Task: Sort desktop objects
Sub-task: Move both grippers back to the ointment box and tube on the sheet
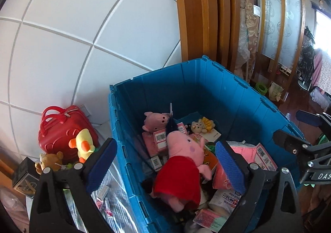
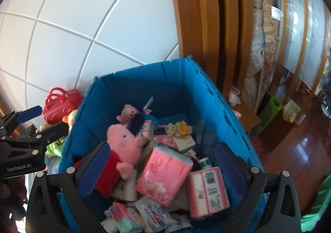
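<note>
Inside a deep blue plastic crate [image 1: 238, 96], on top of a jumble of packets, lies a pink pig plush in a red dress [image 1: 182, 168], head toward the far wall, feet toward the camera. It looks soft and light, likely to squash under pressure and unlikely to slip; the stuffed body under the dress seems the surest place to pinch it, rather than a thin arm or ear.

Just beside it, toward the right, a pink tissue pack [image 2: 163, 177] rests tilted on a pink-and-white boxed pack [image 2: 209, 191]; these also look light and crushable. A smaller pink pig toy [image 1: 155, 122], a tiny cream bear with a yellow flower [image 1: 201, 125] and a dark blue feather [image 1: 171, 127] sit farther back. Wet-wipe packets [image 2: 157, 216] fill the near corner.

The left gripper [image 1: 165, 165] hangs over the crate's left rim with its jaws spread wide and nothing between its pads. The right gripper [image 2: 163, 171] hovers above the tissue pack, equally wide and empty.

Outside the crate, to its left against the white panelled wall, stand a red toy suitcase [image 1: 62, 129], a yellow duck plush [image 1: 83, 144] and a brown bear [image 1: 50, 161]. The crate's tall walls would hinder any sideways reach.
</note>
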Tool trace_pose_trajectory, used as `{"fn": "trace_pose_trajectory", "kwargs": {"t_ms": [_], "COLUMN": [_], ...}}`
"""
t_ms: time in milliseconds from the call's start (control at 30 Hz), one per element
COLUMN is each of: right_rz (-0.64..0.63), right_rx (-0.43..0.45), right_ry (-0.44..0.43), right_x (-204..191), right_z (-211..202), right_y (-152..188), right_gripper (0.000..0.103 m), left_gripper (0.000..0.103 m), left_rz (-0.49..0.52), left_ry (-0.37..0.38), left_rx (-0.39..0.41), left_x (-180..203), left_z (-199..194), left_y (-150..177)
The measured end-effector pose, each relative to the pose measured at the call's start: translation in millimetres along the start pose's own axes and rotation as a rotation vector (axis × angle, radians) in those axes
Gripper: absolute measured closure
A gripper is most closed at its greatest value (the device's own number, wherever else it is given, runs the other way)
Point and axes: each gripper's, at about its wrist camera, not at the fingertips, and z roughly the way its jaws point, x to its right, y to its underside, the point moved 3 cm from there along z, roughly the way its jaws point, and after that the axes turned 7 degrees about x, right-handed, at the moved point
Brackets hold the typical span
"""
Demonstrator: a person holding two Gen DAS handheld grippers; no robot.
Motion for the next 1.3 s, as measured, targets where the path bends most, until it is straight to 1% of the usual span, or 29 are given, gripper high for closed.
{"fn": "trace_pose_trajectory", "kwargs": {"t_ms": [133, 333, 467, 567, 767, 867, 967, 1133, 1200, 1300], "right_rz": [-0.024, -0.075, -0.120, -0.162, -0.213, -0.229, -0.269, -0.310, -0.311, -0.294], "right_rx": [0.005, 0.002, -0.014, -0.027, -0.063, -0.066, -0.065, -0.102, -0.123, -0.174], "right_ry": [-0.039, -0.112, -0.189, -0.223, -0.259, -0.274, -0.283, -0.302, -0.300, -0.284], "right_x": [-21, -71, -117, -152, -214, -246, -281, -332, -346, -362], "right_z": [-1, -3, -4, -4, 2, 3, 6, 19, 30, 59], "right_y": [0, 5, 14, 22, 42, 54, 71, 105, 116, 139], "right_gripper": [0.000, 0.000, 0.000, 0.000, 0.000, 0.000, 0.000, 0.000, 0.000, 0.000], "left_gripper": [0.006, 0.006, 0.006, 0.006, 0.006, 0.006, 0.006, 0.006, 0.006, 0.006], "left_rz": [-0.026, -0.077, -0.132, -0.164, -0.186, -0.204, -0.204, -0.172, -0.157, -0.125], "left_ry": [-0.032, -0.085, -0.133, -0.167, -0.244, -0.268, -0.287, -0.292, -0.280, -0.265], "left_rx": [-0.008, -0.030, -0.058, -0.080, -0.122, -0.160, -0.195, -0.249, -0.261, -0.274], "left_x": [-21, -65, -105, -137, -195, -222, -245, -269, -276, -285], "left_z": [-8, -21, -30, -37, -51, -54, -52, -40, -31, -14], "left_y": [12, 41, 71, 94, 140, 168, 195, 240, 258, 284]}}
